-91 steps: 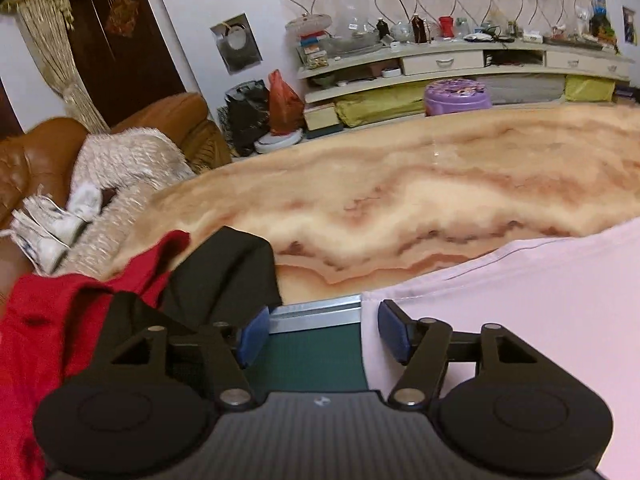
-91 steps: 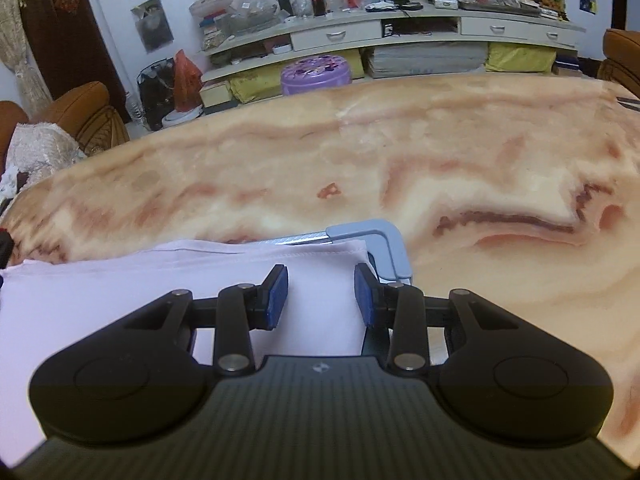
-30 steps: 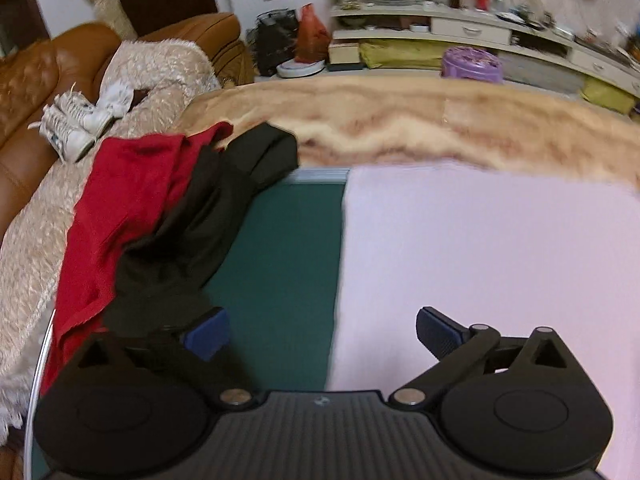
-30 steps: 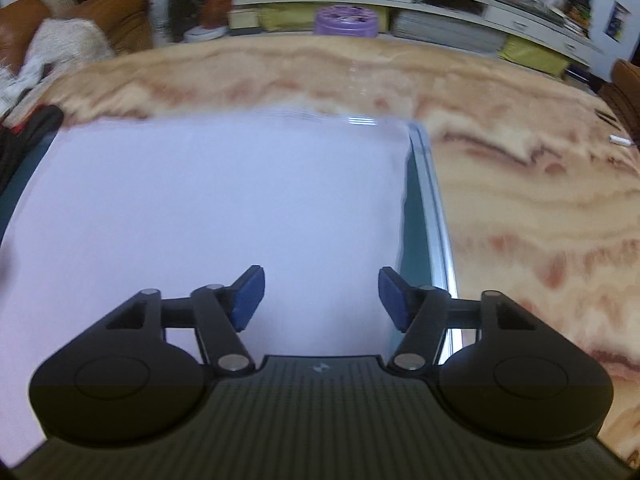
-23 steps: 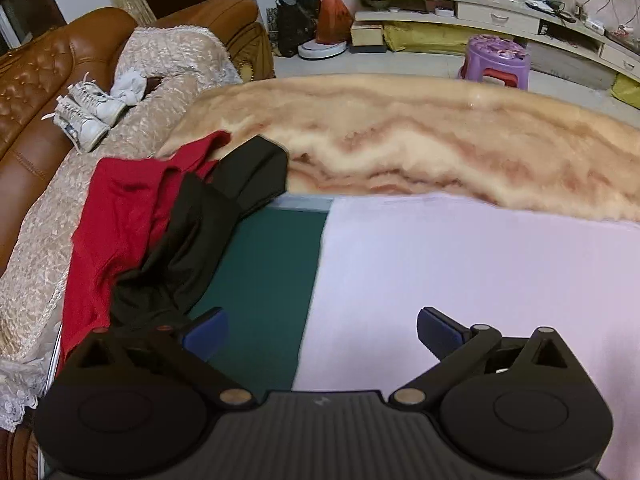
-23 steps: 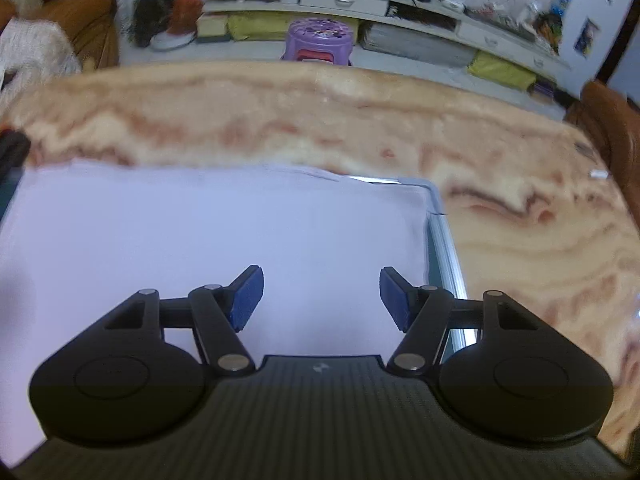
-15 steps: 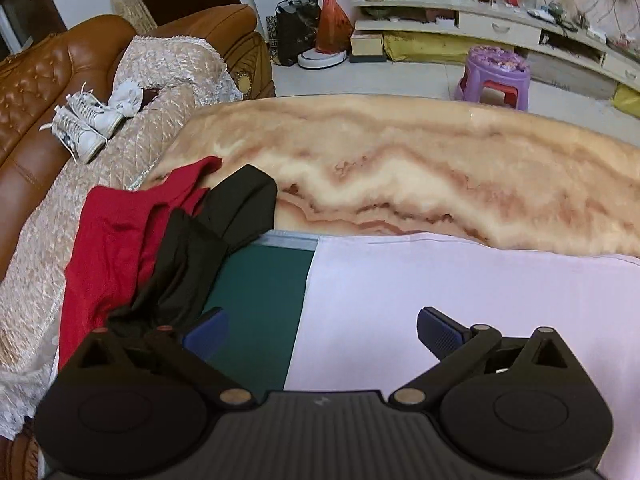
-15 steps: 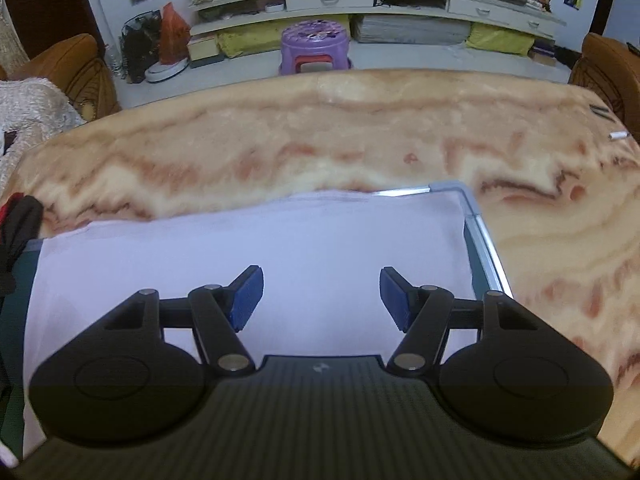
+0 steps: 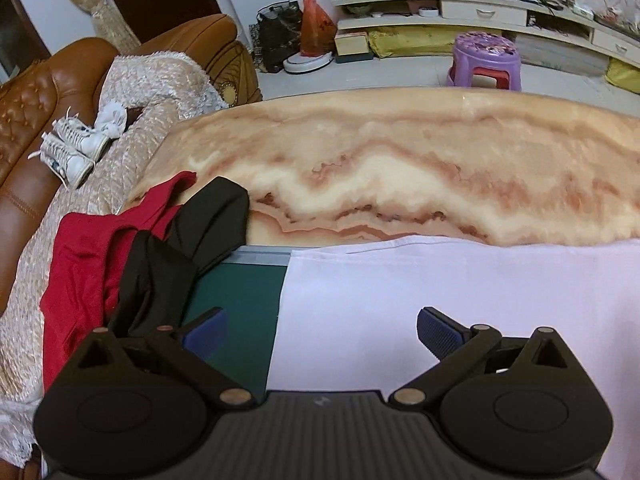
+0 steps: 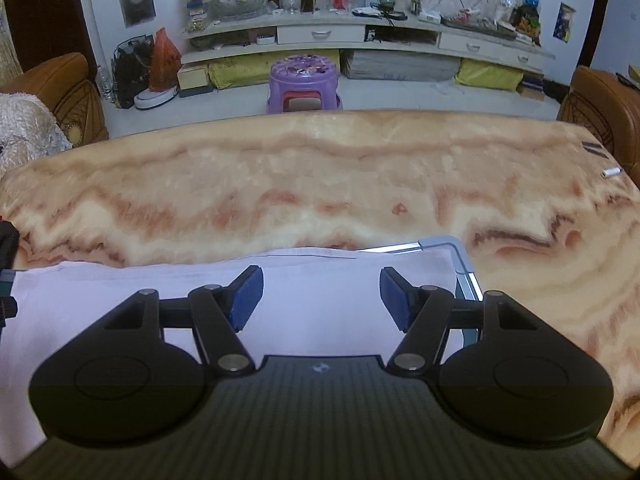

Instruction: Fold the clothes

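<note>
A pale pink garment (image 9: 460, 280) lies flat on a dark green mat (image 9: 240, 292) on the marble table; its far edge runs across the right wrist view (image 10: 200, 280). My left gripper (image 9: 320, 328) hovers open over the garment's left edge, one blue pad over the mat, the other over the cloth. My right gripper (image 10: 320, 296) is open above the garment's far right part, nothing between its pads. A black garment (image 9: 172, 256) and a red garment (image 9: 84, 264) lie heaped left of the mat.
The marble table (image 10: 320, 184) stretches beyond the mat's metal-framed corner (image 10: 452, 246). A sofa with a cream throw (image 9: 160, 92) and white shoes (image 9: 68, 148) is to the left. A purple stool (image 10: 304, 80) stands on the floor behind the table. A small white object (image 10: 612, 172) lies at the table's right end.
Both grippers drew back toward the garment's near side and tilted up, so more table and room show. The left view swung right. Both stayed open; the garments did not move.
</note>
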Motion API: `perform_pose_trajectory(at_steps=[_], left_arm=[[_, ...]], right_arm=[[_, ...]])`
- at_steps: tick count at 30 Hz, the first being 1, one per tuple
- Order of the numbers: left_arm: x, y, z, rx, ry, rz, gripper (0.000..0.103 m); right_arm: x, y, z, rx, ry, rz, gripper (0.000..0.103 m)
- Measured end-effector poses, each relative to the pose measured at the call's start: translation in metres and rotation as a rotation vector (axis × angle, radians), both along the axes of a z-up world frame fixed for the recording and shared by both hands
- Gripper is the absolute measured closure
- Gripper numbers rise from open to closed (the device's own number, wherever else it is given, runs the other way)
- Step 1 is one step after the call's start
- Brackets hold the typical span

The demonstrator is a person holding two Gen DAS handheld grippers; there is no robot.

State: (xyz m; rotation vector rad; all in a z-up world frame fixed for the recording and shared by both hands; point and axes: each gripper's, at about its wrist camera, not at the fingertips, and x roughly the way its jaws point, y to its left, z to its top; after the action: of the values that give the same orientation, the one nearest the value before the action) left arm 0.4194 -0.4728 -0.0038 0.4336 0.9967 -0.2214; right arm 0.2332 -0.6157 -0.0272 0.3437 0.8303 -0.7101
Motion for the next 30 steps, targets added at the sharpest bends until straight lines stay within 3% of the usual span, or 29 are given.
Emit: perform_pose_trajectory(at_steps=[30], left_arm=[[-0.026, 0.018, -0.018, -0.029, 0.069, 0.005, 0.000]], right_arm=[[-0.008, 0.021, -0.006, -0.004, 0.036, 0.026, 0.030]])
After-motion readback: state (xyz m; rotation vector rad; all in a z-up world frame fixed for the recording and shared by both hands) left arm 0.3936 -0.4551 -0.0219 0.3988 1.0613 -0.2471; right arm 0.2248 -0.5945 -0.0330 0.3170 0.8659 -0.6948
